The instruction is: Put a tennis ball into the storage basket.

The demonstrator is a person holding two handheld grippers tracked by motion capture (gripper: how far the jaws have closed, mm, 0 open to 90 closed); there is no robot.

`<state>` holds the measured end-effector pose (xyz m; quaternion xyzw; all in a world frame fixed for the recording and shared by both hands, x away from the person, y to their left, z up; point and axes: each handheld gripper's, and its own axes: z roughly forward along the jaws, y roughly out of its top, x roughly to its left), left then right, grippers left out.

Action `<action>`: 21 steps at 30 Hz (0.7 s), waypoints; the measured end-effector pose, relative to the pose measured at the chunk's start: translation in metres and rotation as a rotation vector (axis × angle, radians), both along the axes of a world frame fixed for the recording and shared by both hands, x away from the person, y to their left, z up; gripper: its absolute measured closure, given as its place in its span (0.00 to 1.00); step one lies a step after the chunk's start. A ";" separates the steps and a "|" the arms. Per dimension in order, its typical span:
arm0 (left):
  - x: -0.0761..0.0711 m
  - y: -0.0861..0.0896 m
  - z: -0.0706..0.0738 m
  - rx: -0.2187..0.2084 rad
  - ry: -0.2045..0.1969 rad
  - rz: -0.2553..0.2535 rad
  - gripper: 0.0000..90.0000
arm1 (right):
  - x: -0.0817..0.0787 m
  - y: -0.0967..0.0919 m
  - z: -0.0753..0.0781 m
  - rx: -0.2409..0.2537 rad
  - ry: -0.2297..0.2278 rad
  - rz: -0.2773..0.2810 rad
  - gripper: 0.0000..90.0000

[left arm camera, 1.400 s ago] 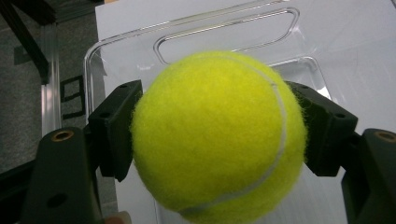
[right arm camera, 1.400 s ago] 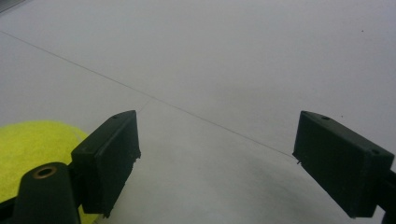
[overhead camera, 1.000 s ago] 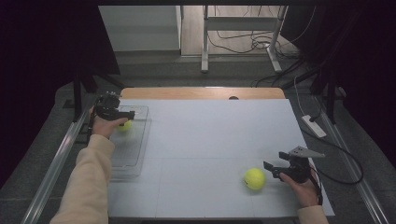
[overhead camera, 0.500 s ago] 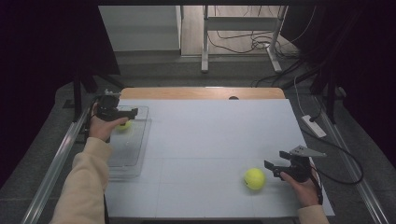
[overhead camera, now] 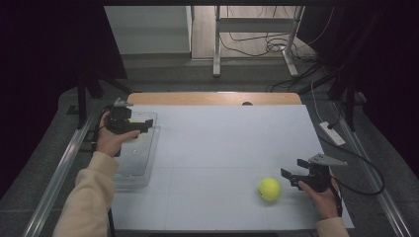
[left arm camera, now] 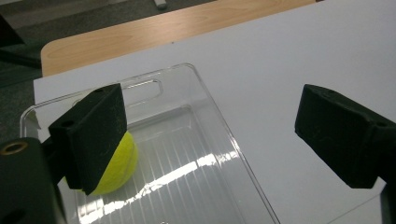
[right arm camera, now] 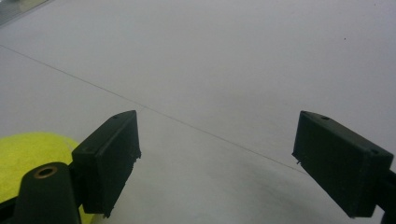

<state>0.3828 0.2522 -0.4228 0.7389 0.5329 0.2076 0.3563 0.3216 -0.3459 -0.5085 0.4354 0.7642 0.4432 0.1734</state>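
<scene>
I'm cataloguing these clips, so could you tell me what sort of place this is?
Probably a lab recording station: a white-covered table with rails, dark curtains, loose floor cables, and hand-held grippers working a tennis ball and clear tray.

We counted two tennis balls: one ball in the tray (left arm camera: 116,165), at the lower left of the left gripper view, and a second ball (overhead camera: 270,188) at the lower right of the high view, on the tabletop (overhead camera: 222,143). We counted one clear plastic tray (overhead camera: 141,158), at the left of the high view. We counted two grippers: the left gripper (overhead camera: 143,124) at the left and the right gripper (overhead camera: 290,177) at the lower right.
</scene>
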 end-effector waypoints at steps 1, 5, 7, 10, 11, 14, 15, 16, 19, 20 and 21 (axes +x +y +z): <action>-0.001 0.000 0.000 -0.013 -0.005 -0.006 0.12 | 0.000 0.000 0.000 -0.001 -0.001 0.000 0.16; -0.004 -0.003 -0.001 -0.028 -0.015 -0.020 0.11 | -0.001 0.001 0.000 -0.002 -0.003 0.001 0.16; -0.006 -0.004 -0.001 -0.034 -0.020 -0.028 0.11 | -0.001 0.001 0.000 -0.006 -0.002 0.004 0.16; -0.011 -0.006 -0.001 -0.054 -0.024 -0.044 0.11 | -0.001 0.001 0.000 -0.005 0.002 0.003 0.16; -0.011 -0.006 -0.002 -0.055 -0.025 -0.045 0.11 | -0.002 0.001 0.000 -0.004 0.000 0.003 0.16; -0.015 -0.010 -0.001 -0.062 -0.031 -0.064 0.11 | -0.002 0.001 0.000 -0.002 0.001 0.003 0.16; -0.015 -0.010 -0.001 -0.062 -0.031 -0.064 0.11 | -0.002 0.000 0.000 -0.002 0.002 0.003 0.16; -0.017 -0.012 0.000 -0.062 -0.036 -0.075 0.11 | -0.003 0.000 0.000 -0.003 0.003 0.002 0.16; -0.020 -0.017 0.002 -0.046 -0.050 -0.093 0.11 | -0.003 0.000 0.000 -0.003 0.002 0.002 0.16; -0.020 -0.018 0.002 -0.053 -0.050 -0.096 0.11 | -0.003 0.000 0.000 -0.003 -0.003 0.001 0.16; -0.020 -0.019 0.002 -0.055 -0.051 -0.100 0.11 | -0.003 0.000 0.000 0.000 0.000 -0.001 0.16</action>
